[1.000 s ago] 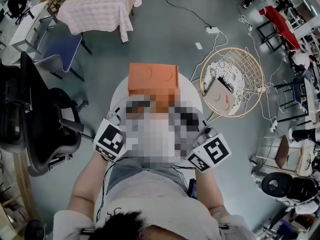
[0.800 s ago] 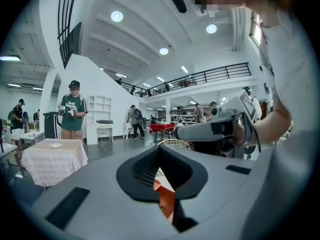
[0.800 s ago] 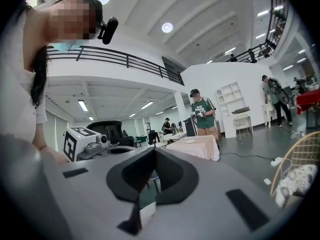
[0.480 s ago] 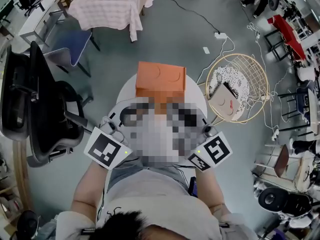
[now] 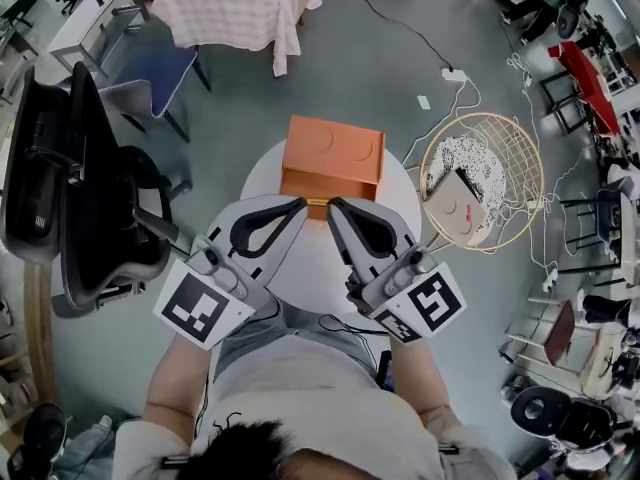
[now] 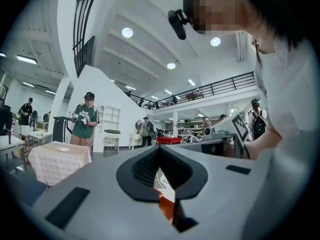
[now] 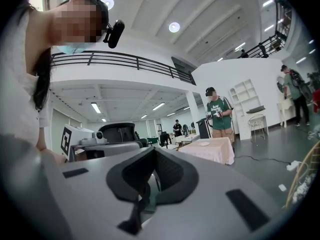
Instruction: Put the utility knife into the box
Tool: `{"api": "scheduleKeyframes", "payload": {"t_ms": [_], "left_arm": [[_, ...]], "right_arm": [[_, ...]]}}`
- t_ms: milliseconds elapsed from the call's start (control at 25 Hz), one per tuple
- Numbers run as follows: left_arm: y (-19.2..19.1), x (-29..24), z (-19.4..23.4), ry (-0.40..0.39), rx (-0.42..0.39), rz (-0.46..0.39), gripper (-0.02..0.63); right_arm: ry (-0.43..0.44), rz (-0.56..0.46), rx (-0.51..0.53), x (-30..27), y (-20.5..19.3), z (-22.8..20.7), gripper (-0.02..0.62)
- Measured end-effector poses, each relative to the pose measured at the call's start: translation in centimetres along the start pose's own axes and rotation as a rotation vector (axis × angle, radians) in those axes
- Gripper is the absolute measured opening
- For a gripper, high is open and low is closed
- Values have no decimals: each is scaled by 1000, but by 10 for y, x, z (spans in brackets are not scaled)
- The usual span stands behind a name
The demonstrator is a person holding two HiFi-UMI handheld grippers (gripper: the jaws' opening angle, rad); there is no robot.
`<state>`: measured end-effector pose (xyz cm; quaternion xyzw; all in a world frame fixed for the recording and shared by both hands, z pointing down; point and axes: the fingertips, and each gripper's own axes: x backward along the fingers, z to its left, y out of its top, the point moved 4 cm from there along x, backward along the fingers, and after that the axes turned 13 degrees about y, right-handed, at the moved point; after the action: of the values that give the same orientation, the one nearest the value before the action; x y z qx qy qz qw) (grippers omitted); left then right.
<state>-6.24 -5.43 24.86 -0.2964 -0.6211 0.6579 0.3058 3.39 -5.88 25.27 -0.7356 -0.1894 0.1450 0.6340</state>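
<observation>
An orange box (image 5: 333, 161) with its lid down stands at the far side of a small round white table (image 5: 262, 171). Both grippers point at its near face. The left gripper (image 5: 299, 205) and right gripper (image 5: 334, 206) hang side by side just short of the box, each with its jaws pressed together and nothing between them. In the left gripper view the shut left gripper (image 6: 159, 147) lets a sliver of the orange box (image 6: 168, 206) show through the gap. The right gripper (image 7: 154, 149) looks the same in its own view. I cannot make out the utility knife in any view.
A black office chair (image 5: 70, 183) stands close on the left. A round wicker chair (image 5: 482, 178) with a cushion stands to the right. Farther off are a cloth-covered table (image 5: 245, 6), a blue chair (image 5: 148, 78) and floor cables (image 5: 452, 72). A person in green (image 6: 85, 124) stands far away.
The mosaic patch over the table has gone, so both grippers now show, lying close together toward the box. The left gripper's marker cube has shifted down and left. The view has drifted.
</observation>
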Motion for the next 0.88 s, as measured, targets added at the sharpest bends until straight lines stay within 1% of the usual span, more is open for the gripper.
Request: {"api": "scheduleKeyframes", "payload": {"t_ms": [160, 720, 880], "left_arm": [[-4, 4, 2, 4, 13, 7, 9], [-2, -7, 1, -14, 9, 15, 9], [-2, -9, 1, -15, 8, 16, 9]], "right_arm": [[2, 2, 13, -2, 0, 3, 8], [-8, -1, 21, 2, 0, -2, 8], [4, 2, 23, 0, -1, -2, 8]]}}
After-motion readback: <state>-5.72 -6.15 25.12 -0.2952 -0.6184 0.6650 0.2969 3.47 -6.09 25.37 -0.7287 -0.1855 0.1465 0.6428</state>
